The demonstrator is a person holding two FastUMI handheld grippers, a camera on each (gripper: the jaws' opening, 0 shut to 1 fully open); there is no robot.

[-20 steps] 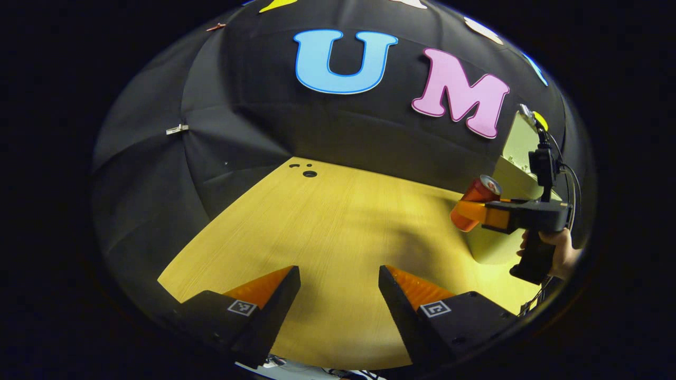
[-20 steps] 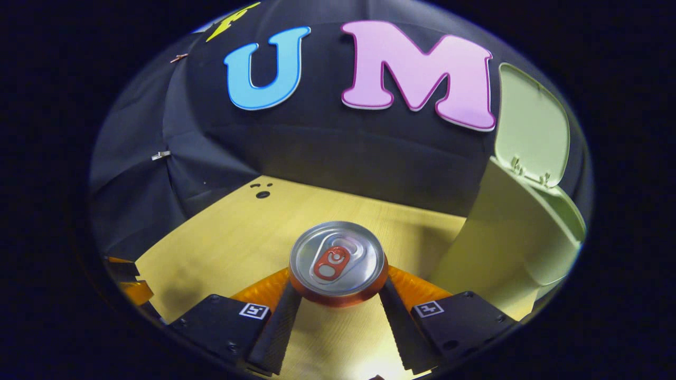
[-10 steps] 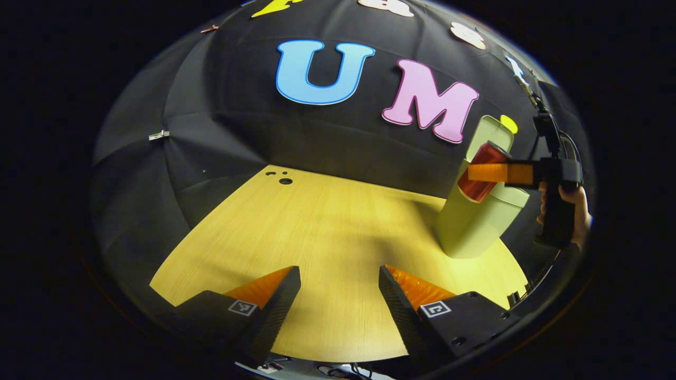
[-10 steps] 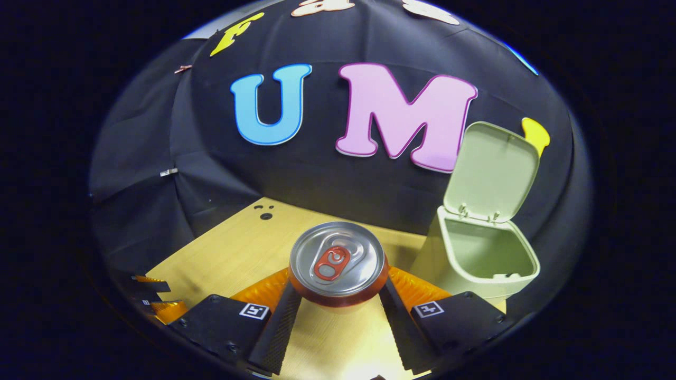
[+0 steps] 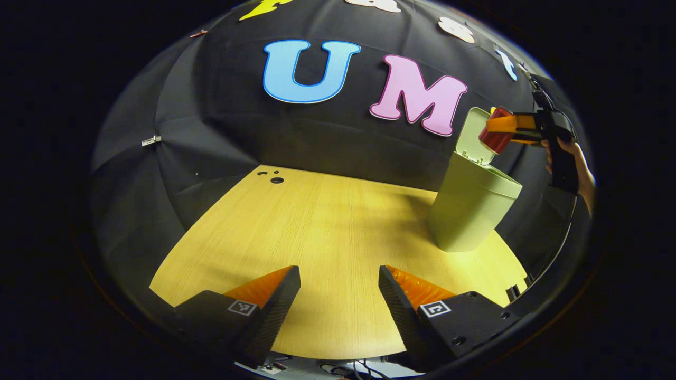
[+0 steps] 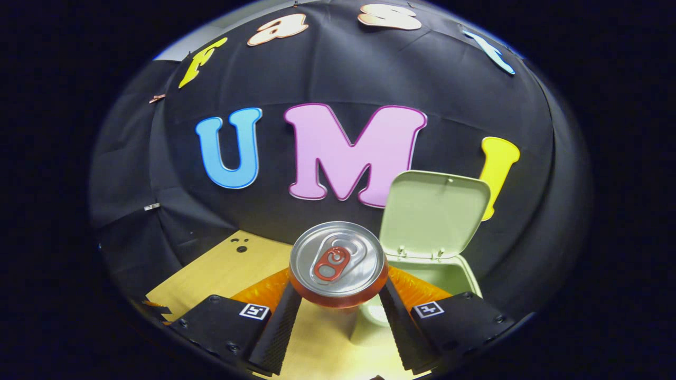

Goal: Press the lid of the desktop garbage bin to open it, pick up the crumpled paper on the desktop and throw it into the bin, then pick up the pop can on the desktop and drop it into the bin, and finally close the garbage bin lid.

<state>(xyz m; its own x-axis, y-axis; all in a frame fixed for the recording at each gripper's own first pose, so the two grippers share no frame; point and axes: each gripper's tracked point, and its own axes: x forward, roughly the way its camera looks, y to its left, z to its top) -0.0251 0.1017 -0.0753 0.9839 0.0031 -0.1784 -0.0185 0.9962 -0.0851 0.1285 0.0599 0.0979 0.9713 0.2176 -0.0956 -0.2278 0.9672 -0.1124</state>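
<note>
The red pop can (image 6: 338,264) with its silver top facing the camera is clamped between the fingers of my right gripper (image 6: 338,301). Behind and below it stands the pale green bin (image 6: 449,274) with its lid (image 6: 435,211) raised upright. In the left gripper view the same can (image 5: 495,138) hangs in the air just over the bin's open mouth, held by the right gripper (image 5: 501,126) with a hand (image 5: 581,169) on its handle. The bin (image 5: 467,211) stands at the table's far right. My left gripper (image 5: 338,295) hovers open over the table's near edge, nothing between its fingers.
The wooden tabletop (image 5: 327,227) stretches from my left gripper to the bin. A few small dark holes (image 5: 274,179) mark its far left corner. Black cloth closes the booth behind and at the left.
The right gripper has carried the can up and rightward, from in front of the bin to above its open mouth. The left gripper has stayed open near the table's front edge.
</note>
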